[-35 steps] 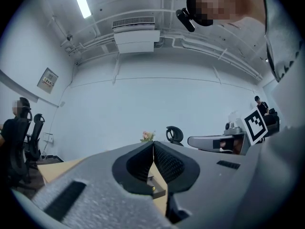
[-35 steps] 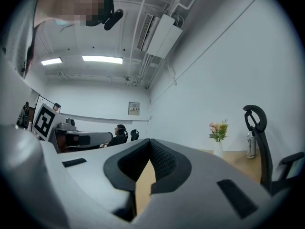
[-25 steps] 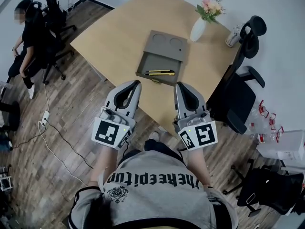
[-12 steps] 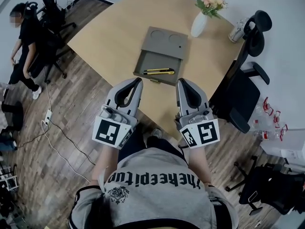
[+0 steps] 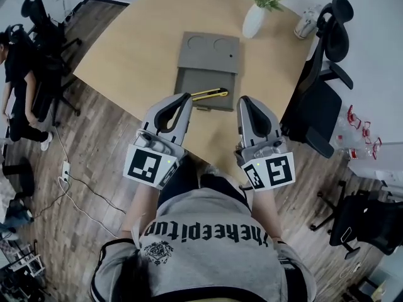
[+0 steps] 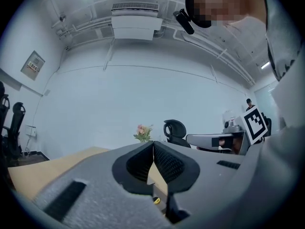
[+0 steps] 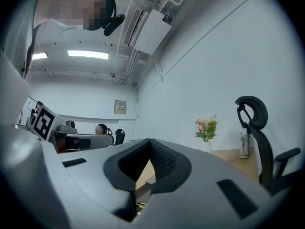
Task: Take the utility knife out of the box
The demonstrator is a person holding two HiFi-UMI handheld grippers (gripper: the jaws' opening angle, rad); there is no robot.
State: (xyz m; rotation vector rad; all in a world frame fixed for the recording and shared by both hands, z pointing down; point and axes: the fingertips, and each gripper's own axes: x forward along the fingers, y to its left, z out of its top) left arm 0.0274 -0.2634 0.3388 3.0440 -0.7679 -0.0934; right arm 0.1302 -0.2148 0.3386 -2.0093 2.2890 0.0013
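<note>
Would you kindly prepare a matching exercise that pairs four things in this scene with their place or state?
Things:
1. yellow and black utility knife
2. white ceramic vase of pink flowers
3. black office chair
4. left tool

Places or states:
A. beside the right edge of the wooden table in the head view
B. shut, with nothing between its jaws
C. lying in the open tray of the flat grey box
D. standing near the table's far edge

Pairs: 1-C, 2-D, 3-A, 4-B
</note>
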